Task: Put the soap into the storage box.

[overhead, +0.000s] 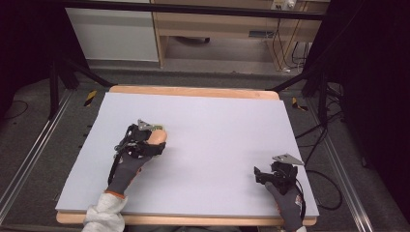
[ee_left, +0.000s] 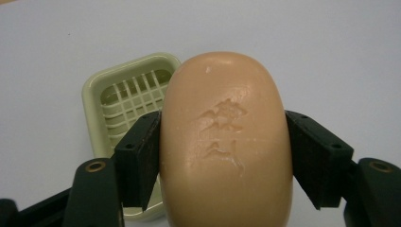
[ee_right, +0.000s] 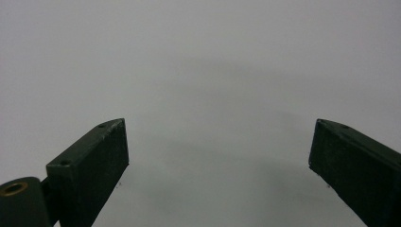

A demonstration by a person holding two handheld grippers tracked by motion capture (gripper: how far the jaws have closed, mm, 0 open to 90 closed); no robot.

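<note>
Left gripper view alone reveals soap dish (ee_left: 124,101) — behind clamped soap (ee_left: 226,142).

Wooden-edged counter (overhead: 193,91) topped with a pale lilac-grey sheet, pale green slatted plastic soap dish (ee_left: 124,97) lying on it at about nine o'clock

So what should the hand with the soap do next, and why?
Probably carry the soap a little forward and lower it over the soap dish, then let go. The left gripper is shut on the soap, pinching both sides, and the pale green dish sits empty just beyond it on the table. The right gripper is open with nothing between its jaws.
</note>
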